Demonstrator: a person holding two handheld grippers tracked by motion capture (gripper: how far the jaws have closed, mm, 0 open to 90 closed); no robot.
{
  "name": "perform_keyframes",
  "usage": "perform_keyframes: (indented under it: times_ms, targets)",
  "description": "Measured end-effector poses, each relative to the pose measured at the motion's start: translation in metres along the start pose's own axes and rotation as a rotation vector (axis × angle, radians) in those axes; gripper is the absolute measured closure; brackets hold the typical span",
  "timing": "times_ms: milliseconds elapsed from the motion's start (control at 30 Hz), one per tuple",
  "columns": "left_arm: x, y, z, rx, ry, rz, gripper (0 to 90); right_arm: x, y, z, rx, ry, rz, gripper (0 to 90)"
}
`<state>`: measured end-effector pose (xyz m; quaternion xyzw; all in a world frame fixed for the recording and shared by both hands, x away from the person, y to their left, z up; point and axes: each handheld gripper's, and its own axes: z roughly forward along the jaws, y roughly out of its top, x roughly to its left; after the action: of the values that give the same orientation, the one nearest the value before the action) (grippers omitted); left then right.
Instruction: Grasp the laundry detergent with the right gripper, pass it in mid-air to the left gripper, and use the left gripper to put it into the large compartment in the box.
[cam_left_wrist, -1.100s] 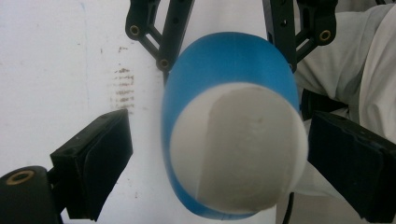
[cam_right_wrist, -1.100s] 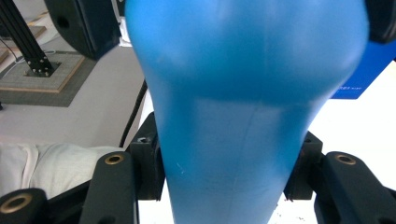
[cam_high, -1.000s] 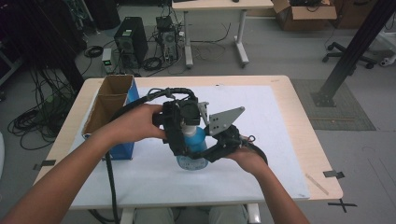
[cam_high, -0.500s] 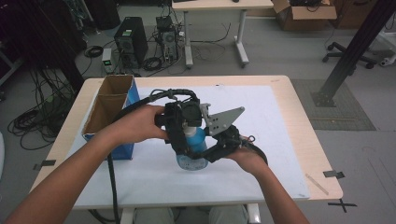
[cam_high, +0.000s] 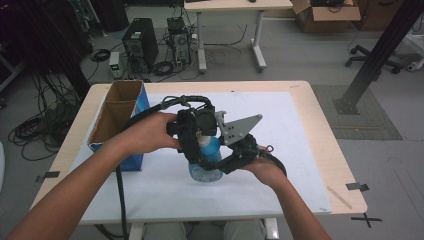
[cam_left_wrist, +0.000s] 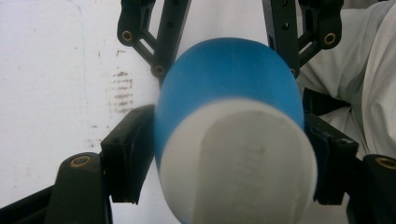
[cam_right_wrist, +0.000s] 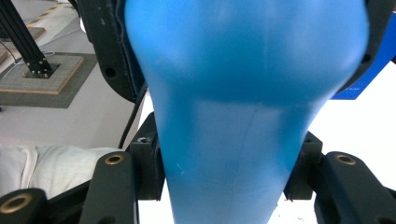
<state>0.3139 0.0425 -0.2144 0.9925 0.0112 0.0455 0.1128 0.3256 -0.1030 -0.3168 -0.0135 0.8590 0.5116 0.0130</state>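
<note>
Left claw (cam_left_wrist: 224, 154) just closing on blue bottle's (cam_high: 209, 152) cap (cam_left_wrist: 243, 163) — no writing legible

The blue bottle (cam_high: 206, 160) is standing mid-worktop, with both tongs crowding it, the left tongs (cam_high: 197, 131) from above and the right tongs (cam_high: 227, 157) from the side. The open cardboard box (cam_high: 116, 120) is blocking passage along the worktop's (cam_high: 300, 130) left edge. The white mat (cam_high: 280, 115) beyond and right of the bottle is lying unobstructed, offering free passage.
</note>
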Motion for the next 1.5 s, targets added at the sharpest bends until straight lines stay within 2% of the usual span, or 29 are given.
perform_keyframes:
  times_ms: [533, 900, 1100, 1133, 1200, 1333, 1500]
  targets:
    - [-0.001, 0.0, -0.002, -0.008, 0.0, 0.003, 37.3, 0.0, -0.001, 0.0, 0.0, 0.001, 0.001, 44.3]
    - [-0.003, 0.002, -0.004, -0.015, 0.011, 0.009, 37.9, 0.001, 0.0, -0.002, -0.009, 0.003, -0.002, 44.0]
    - [-0.002, 0.003, -0.01, -0.022, 0.016, -0.002, 38.0, 0.0, 0.001, -0.005, -0.026, 0.001, 0.006, 41.1]
    - [-0.002, 0.002, -0.011, -0.023, 0.021, -0.002, 38.0, 0.0, 0.0, -0.006, -0.033, -0.008, 0.017, 35.1]
    - [-0.001, 0.001, -0.014, -0.022, 0.024, -0.014, 38.0, -0.002, -0.003, -0.014, -0.029, -0.012, 0.048, 28.9]
    - [0.003, -0.003, -0.017, -0.007, 0.039, -0.051, 38.0, -0.001, -0.008, -0.024, -0.019, -0.03, 0.061, 24.4]
    - [0.008, -0.007, -0.019, 0.022, 0.069, -0.09, 37.9, 0.001, -0.014, -0.048, 0.009, -0.09, 0.073, 20.1]
